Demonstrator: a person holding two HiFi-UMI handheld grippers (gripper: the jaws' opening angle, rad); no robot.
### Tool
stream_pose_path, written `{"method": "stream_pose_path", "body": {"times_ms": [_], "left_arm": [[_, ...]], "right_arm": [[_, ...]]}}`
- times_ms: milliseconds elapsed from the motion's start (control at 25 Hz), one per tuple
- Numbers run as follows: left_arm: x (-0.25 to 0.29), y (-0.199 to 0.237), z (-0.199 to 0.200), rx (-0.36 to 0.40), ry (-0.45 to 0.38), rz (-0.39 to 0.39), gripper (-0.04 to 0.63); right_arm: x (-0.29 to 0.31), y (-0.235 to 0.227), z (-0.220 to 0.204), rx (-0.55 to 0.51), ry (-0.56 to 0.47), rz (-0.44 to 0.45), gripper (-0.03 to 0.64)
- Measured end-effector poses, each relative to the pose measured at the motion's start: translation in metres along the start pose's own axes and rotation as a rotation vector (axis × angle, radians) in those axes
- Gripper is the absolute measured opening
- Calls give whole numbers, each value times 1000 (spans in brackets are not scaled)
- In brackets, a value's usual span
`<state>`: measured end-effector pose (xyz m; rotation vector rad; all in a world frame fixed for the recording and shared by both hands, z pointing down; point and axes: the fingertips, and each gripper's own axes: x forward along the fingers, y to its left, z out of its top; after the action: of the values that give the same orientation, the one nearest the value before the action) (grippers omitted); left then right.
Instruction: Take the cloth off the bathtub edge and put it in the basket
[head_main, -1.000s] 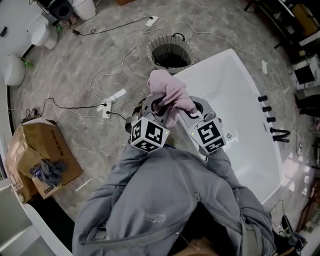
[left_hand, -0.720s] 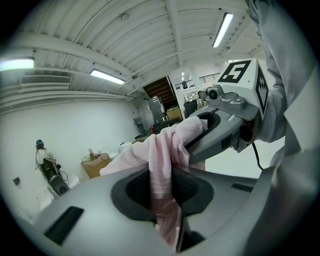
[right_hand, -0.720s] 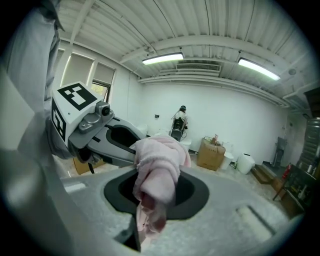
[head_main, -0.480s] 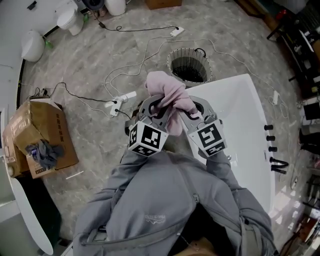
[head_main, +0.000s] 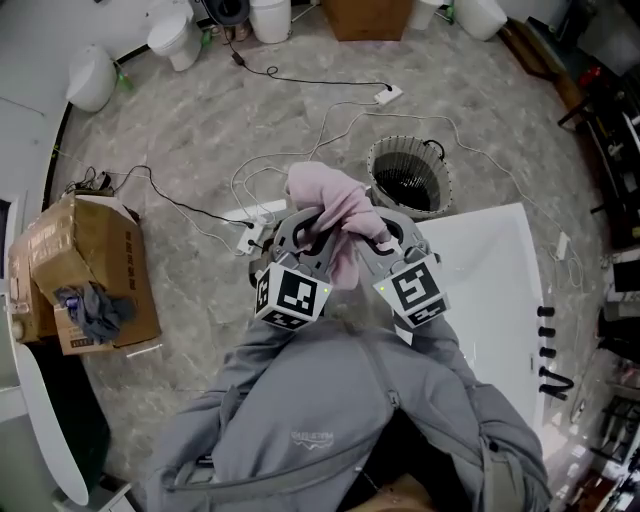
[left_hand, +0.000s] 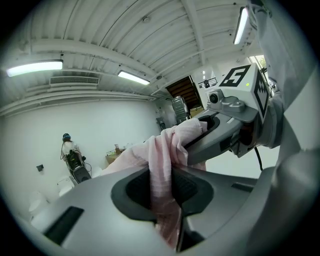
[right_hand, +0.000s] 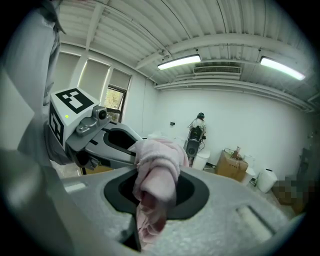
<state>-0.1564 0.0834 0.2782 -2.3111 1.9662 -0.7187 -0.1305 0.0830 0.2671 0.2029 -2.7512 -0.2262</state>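
Basket (head_main: 381, 159) now right of forward-pointing elongated cloth (head_main: 335, 202)

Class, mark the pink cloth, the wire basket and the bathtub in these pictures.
pink cloth (head_main: 328, 198): head view, on its bunched upper part.
wire basket (head_main: 392, 152): head view, on its upper-left rim.
bathtub (head_main: 485, 290): head view, on its bare white inside.

— What's underfoot?

— A grey marbled floor (head_main: 180, 150).

— And on it?

— The basket (head_main: 405, 148) stands just beside a corner of the white bathtub (head_main: 480, 290). Thin cables (head_main: 345, 104) loop across to a white power strip (head_main: 388, 95) (a second strip (head_main: 250, 238) lies nearer the middle). An open cardboard box (head_main: 95, 270) sits at the left. A white bucket (head_main: 270, 18) stands at the far edge.
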Motion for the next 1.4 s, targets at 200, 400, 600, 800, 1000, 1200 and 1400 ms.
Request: {"method": "stream_pose_path", "body": {"times_ms": [200, 400, 600, 800, 1000, 1200, 1400], "left_arm": [[15, 66, -17, -7, -12, 15, 69], [29, 123, -30, -4, -26, 10, 69], [36, 164, -40, 1, -47, -6, 69], [50, 183, -41, -11, -61, -31, 69], [59, 191, -42, -27, -70, -48, 69], [78, 193, -37, -30, -84, -49, 69], [116, 201, -28, -3, -93, -80, 69]], "right_arm": [[65, -16, 22, -14, -2, 22, 94], [120, -30, 42, -21, 6, 18, 94], [158, -38, 57, -19, 14, -2, 94], [175, -51, 62, -8, 36, -23, 94], [184, -60, 62, 2, 50, -31, 94], [187, -79, 57, 1, 39, -52, 94], [195, -116, 49, 32, 23, -94, 94]]}}
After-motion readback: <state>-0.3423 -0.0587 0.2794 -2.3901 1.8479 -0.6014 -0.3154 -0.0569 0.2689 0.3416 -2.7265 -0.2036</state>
